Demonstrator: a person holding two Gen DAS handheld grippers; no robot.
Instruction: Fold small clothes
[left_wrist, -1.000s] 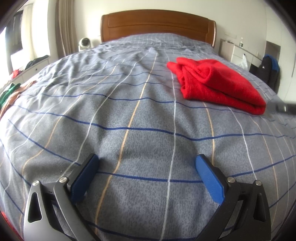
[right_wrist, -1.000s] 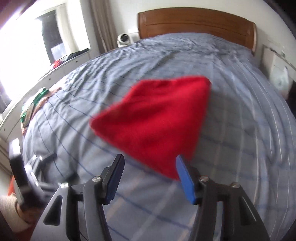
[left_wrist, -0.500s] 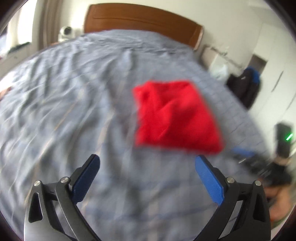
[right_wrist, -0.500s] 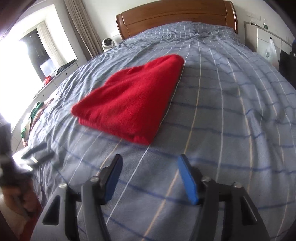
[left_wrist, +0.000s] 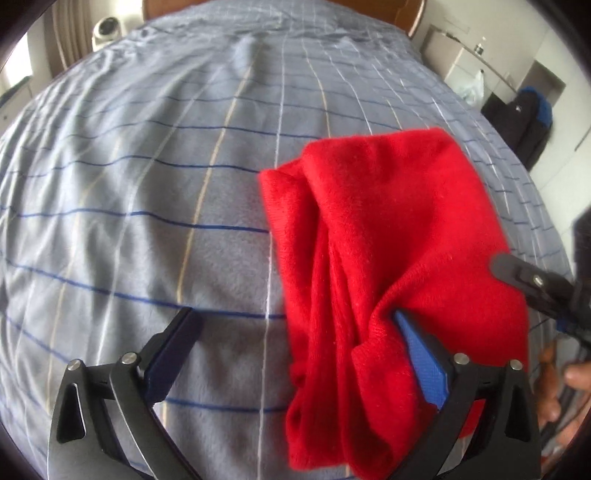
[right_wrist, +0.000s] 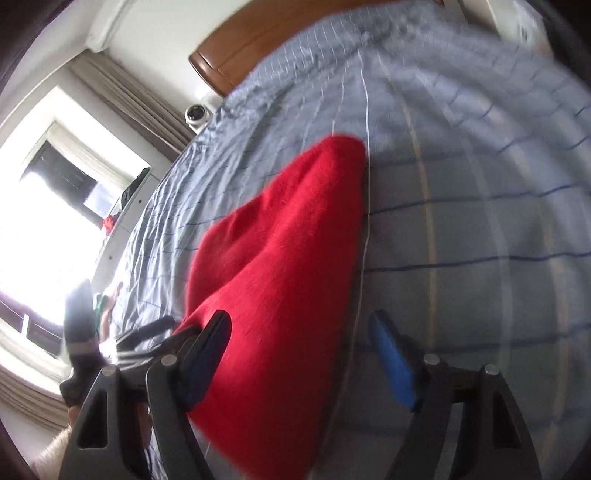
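Observation:
A folded red garment lies on the grey checked bedspread. My left gripper is open wide at the garment's near edge. Its right blue pad is tucked into a fold of the cloth, and its left finger stands over bare bedspread. In the right wrist view the same red garment runs between the fingers of my right gripper. Its jaws are opening and the pads do not press on the cloth. One finger of the right gripper shows over the garment's right side in the left wrist view.
A wooden headboard closes the far end of the bed. A white camera stands at the far left corner. A dark bag and a white cabinet stand to the right. A bright window is on the left. A hand shows at the right edge.
Both grippers have closed in on the red garment from opposite sides. The left one now has a pad in its fold. The right gripper has rolled and its jaws stand wider.

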